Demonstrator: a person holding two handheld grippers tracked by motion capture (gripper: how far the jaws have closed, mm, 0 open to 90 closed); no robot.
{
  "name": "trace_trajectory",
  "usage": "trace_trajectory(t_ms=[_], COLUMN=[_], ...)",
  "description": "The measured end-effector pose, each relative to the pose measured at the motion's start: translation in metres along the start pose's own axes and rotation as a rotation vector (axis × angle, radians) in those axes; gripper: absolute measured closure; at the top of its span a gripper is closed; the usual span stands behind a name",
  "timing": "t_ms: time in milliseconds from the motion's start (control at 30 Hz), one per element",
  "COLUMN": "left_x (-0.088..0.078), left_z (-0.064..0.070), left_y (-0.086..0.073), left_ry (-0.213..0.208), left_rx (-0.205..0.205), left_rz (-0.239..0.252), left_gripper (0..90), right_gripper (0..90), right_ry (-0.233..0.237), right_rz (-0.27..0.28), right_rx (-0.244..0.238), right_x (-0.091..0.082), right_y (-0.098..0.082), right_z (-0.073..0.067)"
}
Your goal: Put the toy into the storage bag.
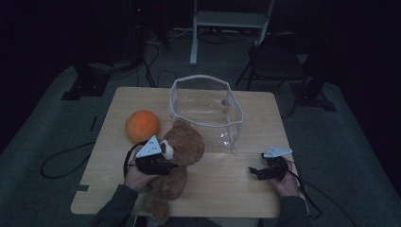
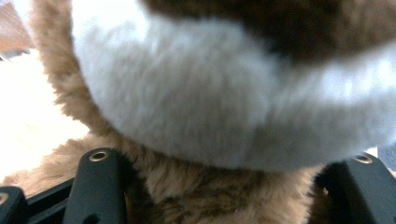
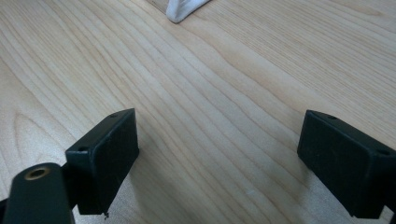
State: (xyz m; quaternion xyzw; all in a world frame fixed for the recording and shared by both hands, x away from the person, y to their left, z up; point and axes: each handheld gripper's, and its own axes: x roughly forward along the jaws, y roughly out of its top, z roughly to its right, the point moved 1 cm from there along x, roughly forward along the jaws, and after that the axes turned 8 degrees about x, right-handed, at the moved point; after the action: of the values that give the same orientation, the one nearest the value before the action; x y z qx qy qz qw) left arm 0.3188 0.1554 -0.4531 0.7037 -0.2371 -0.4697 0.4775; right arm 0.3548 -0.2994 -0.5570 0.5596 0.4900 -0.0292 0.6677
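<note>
My left claw point(image 1: 165, 166) sits against the teddy bear point(image 1: 178, 161) lying at the near edge of the table point(image 1: 236, 189). Its own camera shows brown fur bulging between the two jaws, one on each side, and the pale muzzle point(image 2: 187, 102) right above — whether they truly pinch it I cannot tell. My right claw point(image 1: 257, 172) rests low at the near right, jaws spread wide over bare wood grain. From above, an orange ball point(image 1: 142, 126) lies just beyond the bear's head, and farther back stands a clear plastic bin point(image 1: 206, 111), whose white corner point(image 3: 180, 10) shows in the right gripper view.
</note>
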Motion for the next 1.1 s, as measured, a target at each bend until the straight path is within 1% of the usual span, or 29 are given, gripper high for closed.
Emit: trace_trajectory(t_ms=[133, 233, 367, 433, 600, 833, 900, 967, 1033, 1100], left_x=[-0.008, -0.016, -0.025, -0.029, -0.037, -0.046, -0.048, -0.052, -0.054, -0.057], left_z=[-0.001, -0.003, -0.007, -0.01, -0.013, -0.017, -0.018, -0.02, -0.02, -0.022], left_y=[-0.002, -0.003, -0.004, -0.004, -0.001, 0.007, 0.008, 0.011, 0.012, 0.017], left_ry=[0.006, 0.01, 0.012, 0.017, 0.03, 0.05, 0.049, 0.059, 0.062, 0.073], left_rx=[-0.015, -0.031, -0.069, -0.077, -0.087, -0.086, -0.088, -0.088, -0.09, -0.082], left_rz=[0.037, 0.077, 0.133, 0.155, 0.183, 0.218, 0.225, 0.239, 0.243, 0.246], left_gripper=[38.7, 38.8, 38.8, 38.8, 39.1, 39.4, 39.4, 39.4, 39.4, 39.4], right_gripper=[11.7, 11.7, 11.7, 11.7, 11.7, 11.7, 11.7, 11.6, 11.7, 11.7], right_ry=[0.001, 0.001, 0.001, 0.001, 0.001, 0.001, 0.0, 0.0, 0.0, 0.0], right_rz=[-0.002, -0.002, -0.002, -0.002, -0.002, -0.002, -0.002, -0.002, -0.002, -0.002], right_rx=[0.001, 0.001, 0.0, 0.0, 0.001, 0.0, 0.0, 0.0, 0.0, 0.0], right_x=[0.0, 0.0, 0.0, 0.0, 0.0, 0.0, 0.0, 0.0, 0.0, 0.0], right_y=[0.0, 0.0, 0.0, 0.0, 0.0, 0.0, 0.0, 0.0, 0.0, 0.0], right_z=[0.0, 0.0, 0.0, 0.0, 0.0, 0.0, 0.0, 0.0, 0.0, 0.0])
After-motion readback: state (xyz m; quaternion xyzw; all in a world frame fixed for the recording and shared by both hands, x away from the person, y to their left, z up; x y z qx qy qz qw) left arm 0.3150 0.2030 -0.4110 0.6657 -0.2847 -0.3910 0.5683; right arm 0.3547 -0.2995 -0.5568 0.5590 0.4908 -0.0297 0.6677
